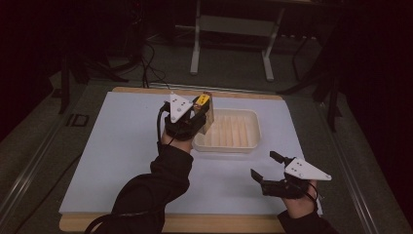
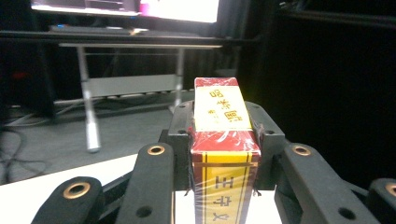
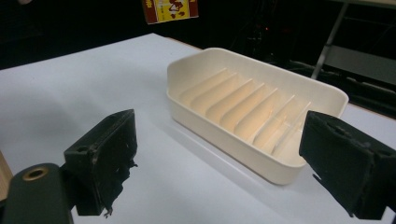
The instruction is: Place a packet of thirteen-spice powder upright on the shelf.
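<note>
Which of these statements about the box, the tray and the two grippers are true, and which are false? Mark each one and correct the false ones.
1. The left gripper is shut on the red and yellow box. True.
2. The cream tray already holds the box. False: its ribbed floor is bare; the box is in the left gripper at the tray's left end.
3. The right gripper holds the tray's rim. False: its jaws stand open, apart from the tray.
4. The tray rests on the white table surface. True.

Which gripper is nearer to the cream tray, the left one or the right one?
Left. The left gripper, holding a red-and-yellow box, is at the cream tray's left end; the right gripper stands apart, nearer the person.
</note>
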{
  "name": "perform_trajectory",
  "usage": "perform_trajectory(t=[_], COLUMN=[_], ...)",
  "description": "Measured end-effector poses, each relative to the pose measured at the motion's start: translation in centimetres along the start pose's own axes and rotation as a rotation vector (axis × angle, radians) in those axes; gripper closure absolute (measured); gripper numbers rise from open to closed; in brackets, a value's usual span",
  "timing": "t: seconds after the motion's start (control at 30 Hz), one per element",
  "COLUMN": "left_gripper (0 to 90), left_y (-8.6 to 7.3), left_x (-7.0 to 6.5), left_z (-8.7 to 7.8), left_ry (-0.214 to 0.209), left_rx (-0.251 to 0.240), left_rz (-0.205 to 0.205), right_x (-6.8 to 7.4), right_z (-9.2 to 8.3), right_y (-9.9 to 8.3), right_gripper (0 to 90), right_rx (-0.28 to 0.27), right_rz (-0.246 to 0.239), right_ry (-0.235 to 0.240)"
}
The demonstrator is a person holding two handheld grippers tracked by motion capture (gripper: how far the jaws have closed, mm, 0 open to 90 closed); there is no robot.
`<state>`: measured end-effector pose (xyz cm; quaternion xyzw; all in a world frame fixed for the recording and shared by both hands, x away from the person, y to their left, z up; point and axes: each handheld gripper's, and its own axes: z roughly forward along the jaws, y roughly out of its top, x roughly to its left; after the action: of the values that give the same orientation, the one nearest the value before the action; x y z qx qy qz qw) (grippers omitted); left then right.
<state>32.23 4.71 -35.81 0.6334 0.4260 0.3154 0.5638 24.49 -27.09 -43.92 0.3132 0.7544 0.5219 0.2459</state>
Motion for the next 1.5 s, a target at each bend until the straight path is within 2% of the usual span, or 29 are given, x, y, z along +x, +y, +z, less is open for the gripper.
perform_trajectory(t=[0.07,0.1,0.2,0.23,0.4,0.43,0.5,0.57,0.63,0.7,0.83,0.93,1.03,1.2,1.27,1.5], left_gripper=[68.8,68.8,68.8,68.8,68.8,68.8,68.8,68.8,68.8,68.8,68.8,68.7,68.7,68.7,68.6,68.6], left_y=[-0.3,-0.5,-1.3,-1.6,-3.1,-3.5,-4.0,-4.3,-4.7,-5.1,-5.9,-6.4,-7.0,-8.0,-8.5,-9.9], left_x=[0.4,0.4,0.8,0.8,0.7,0.6,0.7,0.8,0.8,0.6,0.2,0.3,0.2,0.0,-0.1,-0.2], left_z=[0.4,0.7,1.4,1.8,3.0,3.3,3.7,4.0,4.3,4.6,5.2,5.5,5.9,6.3,6.6,7.2], left_ry=[0.011,0.039,0.082,0.098,0.131,0.148,0.135,0.149,0.171,0.176,0.224,0.241,0.263,0.293,0.302,0.323], left_rx=[-0.01,-0.013,-0.016,-0.014,-0.015,-0.018,-0.015,-0.016,-0.025,-0.018,-0.007,-0.023,-0.009,-0.007,-0.003,-0.004], left_rz=[-0.01,-0.015,-0.042,-0.035,-0.05,-0.041,-0.078,-0.104,-0.09,-0.104,-0.075,-0.07,-0.049,-0.064,-0.059,-0.079], right_x=[0.0,0.0,-0.1,-0.1,-0.3,-0.3,-0.4,-0.4,-0.5,-0.5,-0.5,-0.4,-0.4,-0.3,-0.3,-0.3], right_z=[0.0,0.1,0.1,0.1,0.2,0.2,0.2,0.2,0.3,0.3,0.3,0.2,0.3,0.2,0.3,0.4], right_y=[-0.1,-0.1,-0.1,-0.1,-0.3,-0.3,-0.3,-0.4,-0.4,-0.5,-0.5,-0.5,-0.5,-0.5,-0.5,-0.6], right_gripper=[11.3,11.3,11.3,11.3,11.3,11.3,11.3,11.3,11.3,11.3,11.3,11.3,11.3,11.3,11.3,11.3], right_rx=[0.001,0.003,0.002,0.003,0.004,0.006,0.003,0.01,0.005,0.002,-0.002,-0.002,-0.002,-0.016,-0.012,-0.004], right_rz=[0.002,-0.001,-0.001,-0.003,0.004,0.008,0.013,0.016,0.017,0.026,0.027,0.021,0.02,0.017,0.015,0.013], right_ry=[-0.001,-0.003,-0.004,-0.011,-0.009,-0.009,-0.002,0.0,0.004,0.015,0.019,0.02,0.022,0.028,0.026,0.031])
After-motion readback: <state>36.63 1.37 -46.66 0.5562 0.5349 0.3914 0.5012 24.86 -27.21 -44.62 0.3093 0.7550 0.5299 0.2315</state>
